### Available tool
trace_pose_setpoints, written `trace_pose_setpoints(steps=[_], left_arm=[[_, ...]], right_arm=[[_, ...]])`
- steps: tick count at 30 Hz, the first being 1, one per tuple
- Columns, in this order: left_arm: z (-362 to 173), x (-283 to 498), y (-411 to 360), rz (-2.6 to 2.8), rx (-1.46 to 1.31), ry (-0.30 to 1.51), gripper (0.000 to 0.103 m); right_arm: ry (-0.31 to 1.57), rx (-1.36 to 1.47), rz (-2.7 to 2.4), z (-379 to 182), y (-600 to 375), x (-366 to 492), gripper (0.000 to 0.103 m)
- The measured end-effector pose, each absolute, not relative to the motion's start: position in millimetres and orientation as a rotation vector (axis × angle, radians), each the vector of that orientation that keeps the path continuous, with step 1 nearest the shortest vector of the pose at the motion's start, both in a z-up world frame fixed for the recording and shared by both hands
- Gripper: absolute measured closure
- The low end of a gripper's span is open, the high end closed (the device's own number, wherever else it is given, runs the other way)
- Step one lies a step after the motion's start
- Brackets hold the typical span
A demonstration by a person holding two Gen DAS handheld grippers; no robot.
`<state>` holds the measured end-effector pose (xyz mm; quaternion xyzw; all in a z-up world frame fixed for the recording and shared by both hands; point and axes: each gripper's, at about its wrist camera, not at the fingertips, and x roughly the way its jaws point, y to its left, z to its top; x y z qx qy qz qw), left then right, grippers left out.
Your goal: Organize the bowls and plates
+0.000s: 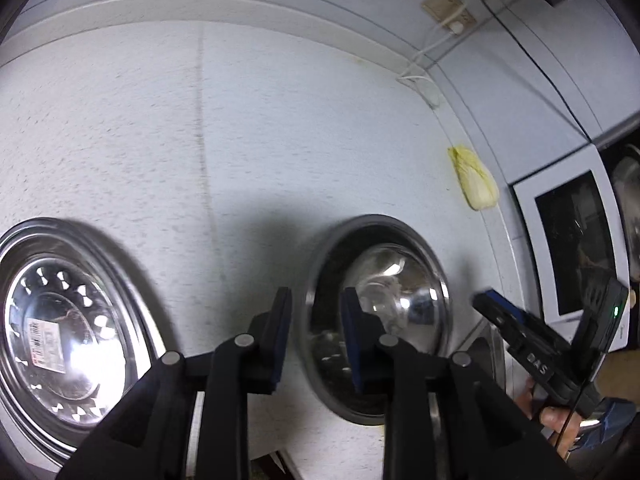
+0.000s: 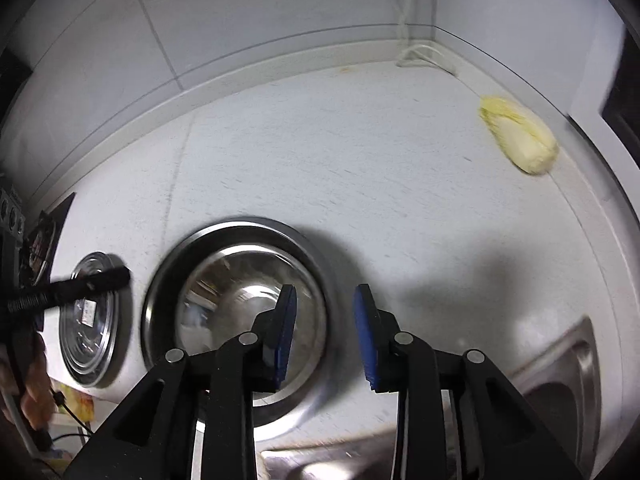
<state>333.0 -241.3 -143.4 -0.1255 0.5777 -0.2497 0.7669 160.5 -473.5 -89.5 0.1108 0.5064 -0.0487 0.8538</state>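
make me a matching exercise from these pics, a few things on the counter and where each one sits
Things:
1. steel bowl
2. steel plate with a sticker
3. cabbage
4. white cable

Places:
A. back corner, below the wall socket
B. far left on the counter
C. by the right-hand wall
D. middle front, between the two tools

Pairs: 1-D, 2-B, 3-C, 4-A

On the counter (image 2: 360, 184), the plate (image 2: 90, 320) lies left of the bowl (image 2: 224, 280).
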Motion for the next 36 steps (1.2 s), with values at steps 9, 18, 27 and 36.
trace_pose_setpoints(steps=[9,18,27,36], left_arm=[[-160.7,345.0,-248.3,-0.537,-0.275,1.326,0.079],[-178.5,345.7,-259.1,-0.549,-0.279,1.378,0.079],[-183.4,344.2,-261.4,-0.556,-0.281,1.386,0.079],[-185.9,337.7,-265.0,-0.56,-0.265,1.389,0.078]], right_arm=[[1.152,0.289,-0.139,-119.3,-491.1,145.4,0.076],[1.153,0.333,-0.098,-122.7,-496.4,146.4,0.076],[1.152,0.34,-0.074,-123.6,-491.2,140.3,0.076],[1.156,0.33,-0.052,-124.4,-489.7,141.7,0.076]])
